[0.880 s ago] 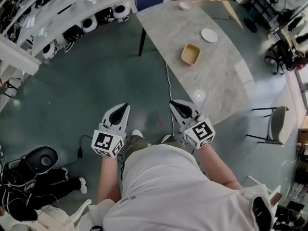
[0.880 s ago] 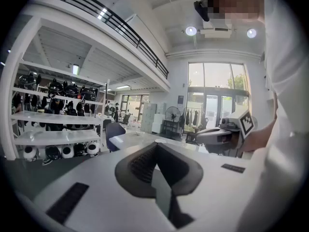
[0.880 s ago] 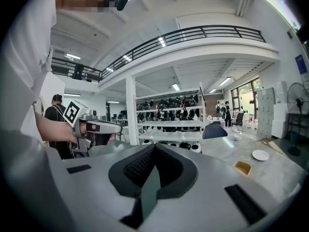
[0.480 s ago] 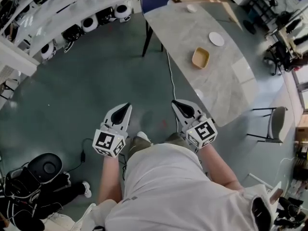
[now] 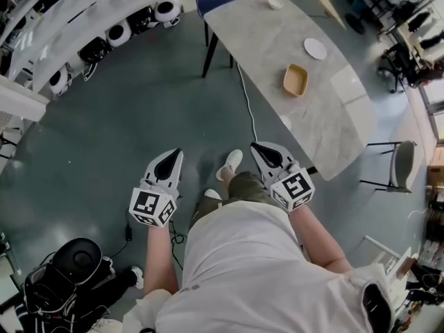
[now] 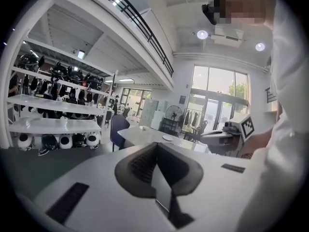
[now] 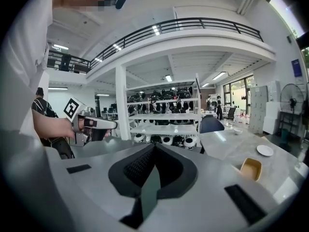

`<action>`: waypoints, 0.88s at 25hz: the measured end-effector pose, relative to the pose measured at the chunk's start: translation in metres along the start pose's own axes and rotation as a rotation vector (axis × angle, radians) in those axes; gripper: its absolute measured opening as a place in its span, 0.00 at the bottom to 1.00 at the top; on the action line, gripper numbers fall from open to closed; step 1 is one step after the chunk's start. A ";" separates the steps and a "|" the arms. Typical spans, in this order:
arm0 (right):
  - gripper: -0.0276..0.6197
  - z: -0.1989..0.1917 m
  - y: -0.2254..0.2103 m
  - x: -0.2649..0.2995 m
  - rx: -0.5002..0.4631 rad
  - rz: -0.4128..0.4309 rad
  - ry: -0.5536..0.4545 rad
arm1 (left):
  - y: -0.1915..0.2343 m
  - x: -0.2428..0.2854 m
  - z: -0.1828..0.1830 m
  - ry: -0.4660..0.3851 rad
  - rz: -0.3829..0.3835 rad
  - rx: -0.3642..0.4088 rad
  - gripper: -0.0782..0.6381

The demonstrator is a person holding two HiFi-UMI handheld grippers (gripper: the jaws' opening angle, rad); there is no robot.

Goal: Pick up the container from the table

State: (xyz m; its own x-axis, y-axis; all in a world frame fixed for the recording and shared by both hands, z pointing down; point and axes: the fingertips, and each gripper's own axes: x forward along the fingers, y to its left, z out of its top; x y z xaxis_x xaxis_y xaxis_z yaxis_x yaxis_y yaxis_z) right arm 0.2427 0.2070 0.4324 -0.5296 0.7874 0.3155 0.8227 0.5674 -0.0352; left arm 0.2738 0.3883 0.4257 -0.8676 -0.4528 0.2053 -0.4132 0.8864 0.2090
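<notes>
Tan container [image 5: 295, 80] sits on the marble tabletop [image 5: 263, 33].
Left tool [image 5: 172, 159] and right tool [image 5: 263, 152], both closed and empty, hang over the floor [image 5: 139, 116], well apart from it.

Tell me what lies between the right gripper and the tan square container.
Head view: just bare marble tabletop with a faint pale spot, from right gripper to tan square container.

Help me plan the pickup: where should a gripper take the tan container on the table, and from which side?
Probably one side wall of the container, one jaw inside, one outside, coming from above: it sits upright and open-topped, so its rim is exposed. The right gripper, shut now, is nearer.
</notes>
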 end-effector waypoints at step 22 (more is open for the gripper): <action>0.06 0.019 -0.232 0.054 0.159 -0.209 -0.012 | 0.009 0.278 0.071 0.172 -0.288 0.153 0.11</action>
State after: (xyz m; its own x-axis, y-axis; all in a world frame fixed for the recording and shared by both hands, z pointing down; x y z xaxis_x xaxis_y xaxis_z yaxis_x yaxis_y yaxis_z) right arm 0.0187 0.1224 0.4400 -0.6881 0.6511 0.3201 0.6525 0.7483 -0.1194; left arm 0.0092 0.2766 0.4172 -0.6559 -0.6839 0.3195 -0.6816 0.7185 0.1387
